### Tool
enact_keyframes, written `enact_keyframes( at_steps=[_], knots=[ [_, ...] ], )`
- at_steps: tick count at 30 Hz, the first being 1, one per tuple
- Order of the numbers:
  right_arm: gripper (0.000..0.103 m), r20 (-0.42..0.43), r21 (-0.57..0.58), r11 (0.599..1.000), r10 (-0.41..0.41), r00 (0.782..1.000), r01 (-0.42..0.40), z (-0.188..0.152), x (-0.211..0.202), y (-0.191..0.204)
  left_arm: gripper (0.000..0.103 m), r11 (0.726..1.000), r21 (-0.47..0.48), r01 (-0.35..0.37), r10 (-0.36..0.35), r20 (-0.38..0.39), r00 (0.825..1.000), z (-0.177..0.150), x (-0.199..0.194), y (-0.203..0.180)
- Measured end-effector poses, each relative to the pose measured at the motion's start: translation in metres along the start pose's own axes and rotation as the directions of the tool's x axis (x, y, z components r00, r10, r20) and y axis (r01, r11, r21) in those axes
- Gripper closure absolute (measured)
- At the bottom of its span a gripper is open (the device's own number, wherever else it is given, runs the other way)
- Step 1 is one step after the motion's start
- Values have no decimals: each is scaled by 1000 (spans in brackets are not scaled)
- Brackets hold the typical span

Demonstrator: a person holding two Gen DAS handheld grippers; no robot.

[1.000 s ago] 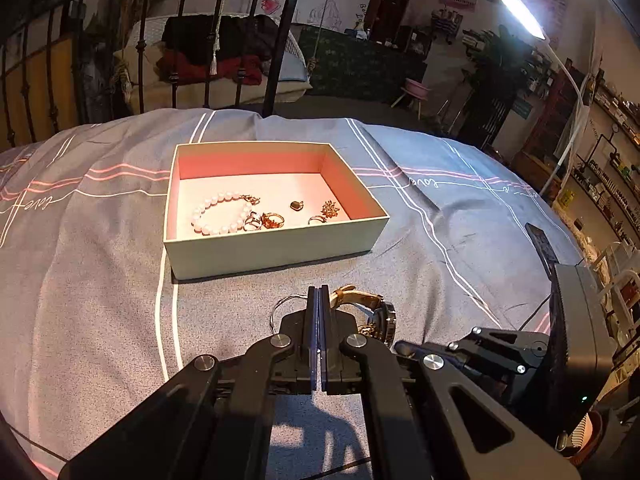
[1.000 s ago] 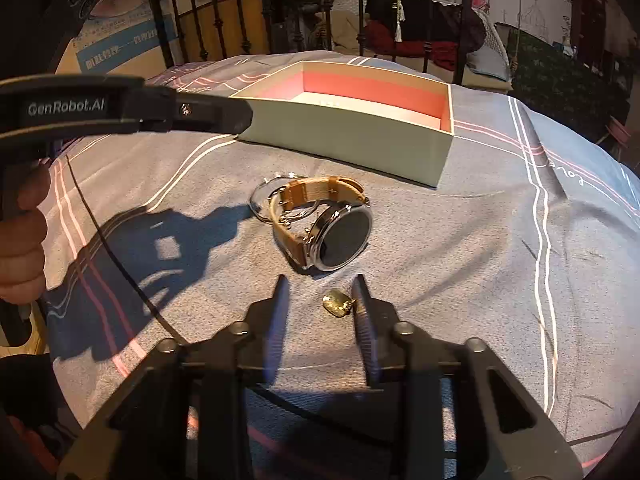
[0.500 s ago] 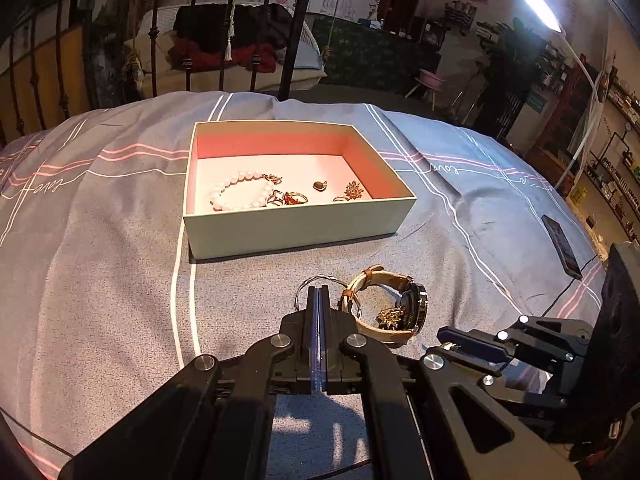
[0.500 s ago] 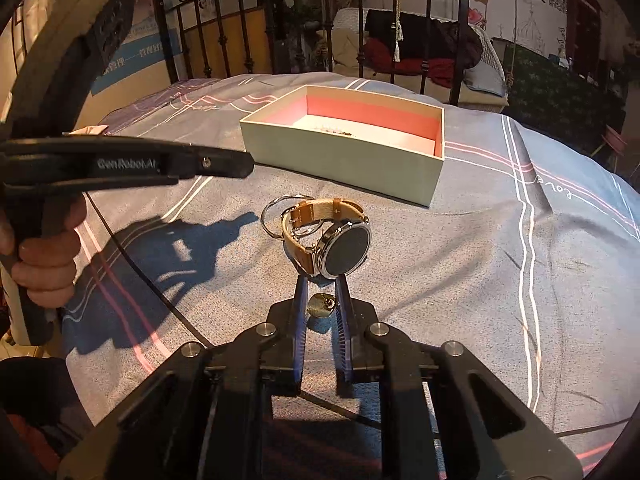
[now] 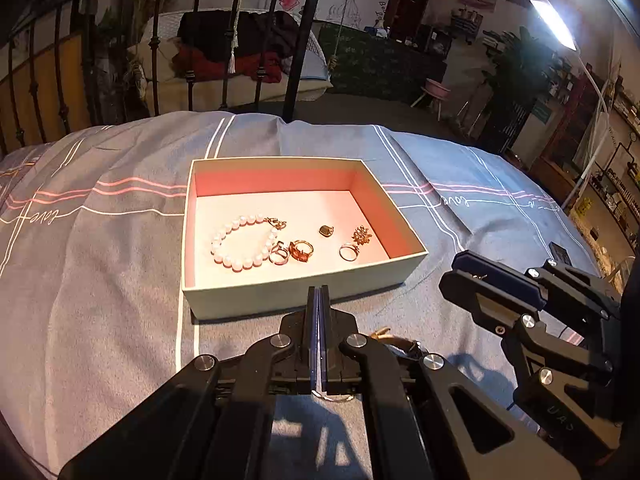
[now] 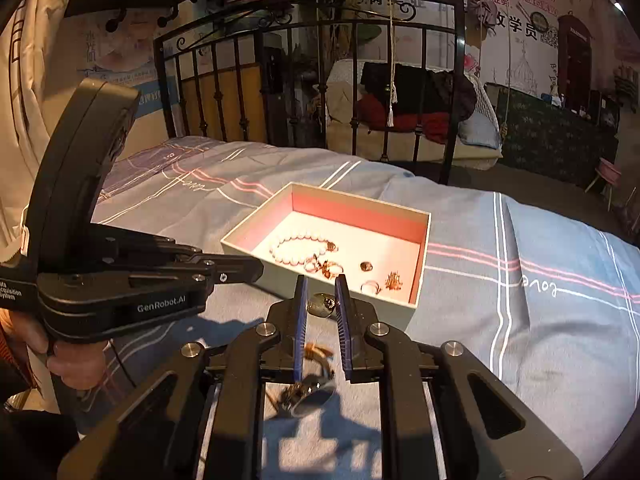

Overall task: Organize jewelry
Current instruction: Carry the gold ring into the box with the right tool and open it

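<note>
An open pale green box [image 5: 280,298] with a pink lining lies on the grey bedspread. In it are a pearl bracelet [image 5: 240,242], rings [image 5: 301,250], a small pendant [image 5: 327,231] and a brooch [image 5: 361,236]. My right gripper [image 6: 321,280] is shut on a small gold pendant [image 6: 321,305], held above the bed just short of the box [image 6: 360,212]. A tan-strap watch [image 6: 308,392] lies beneath it. My left gripper [image 5: 319,292] is shut on nothing in front of the box's near wall; it hides most of the watch [image 5: 396,340].
A black iron bed rail [image 5: 296,40] stands behind the bed, with a chair of clothes beyond it. A person's hand [image 6: 68,364] holds the left gripper [image 6: 252,270] at the left. The right gripper [image 5: 464,276] reaches in from the right. A phone [image 5: 562,252] lies at the bed's right edge.
My right gripper closed on the gold pendant beside the watch and lifted it towards the box. My left gripper, still shut, moved forward to the box's near wall.
</note>
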State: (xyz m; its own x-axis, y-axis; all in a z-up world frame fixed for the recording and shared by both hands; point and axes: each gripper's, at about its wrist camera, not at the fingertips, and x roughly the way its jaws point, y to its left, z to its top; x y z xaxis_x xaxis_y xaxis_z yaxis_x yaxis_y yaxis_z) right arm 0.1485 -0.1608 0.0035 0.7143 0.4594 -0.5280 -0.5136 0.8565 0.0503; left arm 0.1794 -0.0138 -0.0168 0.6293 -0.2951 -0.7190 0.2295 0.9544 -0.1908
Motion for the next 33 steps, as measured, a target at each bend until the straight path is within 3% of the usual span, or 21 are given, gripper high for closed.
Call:
enact_keyframes(
  at_steps=[5, 15, 22, 31, 33],
  knots=[
    [88, 22, -7, 1000, -17, 1000, 17, 23, 19, -11, 103, 1000, -19, -10, 10, 4, 1000, 25, 13, 7],
    [88, -103, 26, 999, -37, 994, 39, 24, 88, -29, 103, 998, -24, -58, 56, -54, 997, 50, 57, 10],
    [88, -141, 29, 999, -29, 990, 34, 17, 102, -33, 103, 997, -39, -68, 63, -101, 993, 48, 75, 17],
    [88, -163, 37, 999, -13, 987, 19, 11, 105, -36, 103, 996, -39, -75, 71, -97, 993, 50, 77, 18],
    [83, -159, 39, 999, -9, 987, 15, 11, 102, -35, 99, 997, -34, -67, 64, -88, 994, 49, 74, 18]
  ],
)
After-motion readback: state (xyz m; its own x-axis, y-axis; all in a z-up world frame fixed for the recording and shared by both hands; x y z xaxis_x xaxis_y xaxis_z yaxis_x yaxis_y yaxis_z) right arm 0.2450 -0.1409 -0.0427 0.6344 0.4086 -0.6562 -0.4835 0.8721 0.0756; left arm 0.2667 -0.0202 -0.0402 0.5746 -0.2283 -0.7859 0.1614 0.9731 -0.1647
